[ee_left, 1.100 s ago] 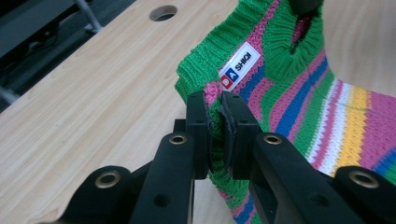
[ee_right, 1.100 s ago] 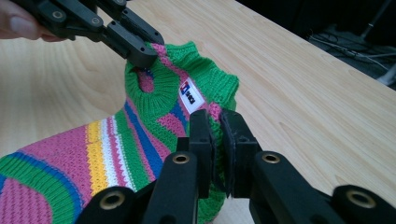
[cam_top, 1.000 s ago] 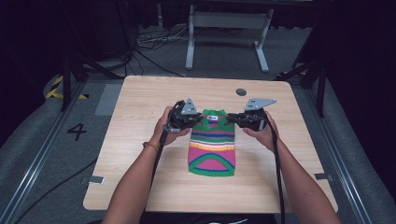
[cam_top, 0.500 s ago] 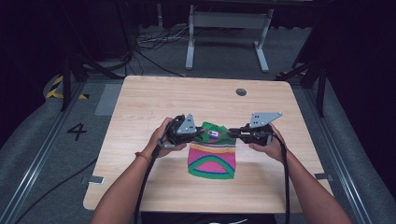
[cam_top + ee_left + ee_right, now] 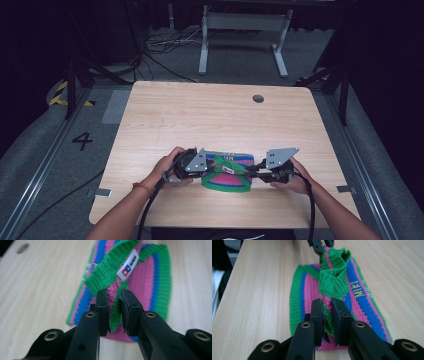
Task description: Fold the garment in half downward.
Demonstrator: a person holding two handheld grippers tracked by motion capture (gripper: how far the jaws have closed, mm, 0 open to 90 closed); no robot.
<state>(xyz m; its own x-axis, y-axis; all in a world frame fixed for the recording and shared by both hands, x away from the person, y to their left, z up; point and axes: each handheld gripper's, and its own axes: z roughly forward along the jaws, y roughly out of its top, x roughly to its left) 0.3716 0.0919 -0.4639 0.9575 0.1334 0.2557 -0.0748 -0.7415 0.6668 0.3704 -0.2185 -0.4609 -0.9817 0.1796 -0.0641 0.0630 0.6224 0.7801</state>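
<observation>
A small striped knitted garment in green, pink and blue lies on the wooden table near its front edge, folded over on itself. My left gripper is shut on the garment's left side, pinching green and pink knit. My right gripper is shut on the opposite side. The green ribbed collar with a white label is lifted between the two grippers. Yellow lettering shows on a blue stripe. The left gripper's tips show in the right gripper view at the top.
A round cable hole sits at the table's far right. Beyond the table stand a white metal frame and loose cables on the grey floor. A "4" mark is on the floor to the left.
Both grippers have pulled the garment's top edge toward the person, folding it down over its lower half. The visible garment is now much shorter.
</observation>
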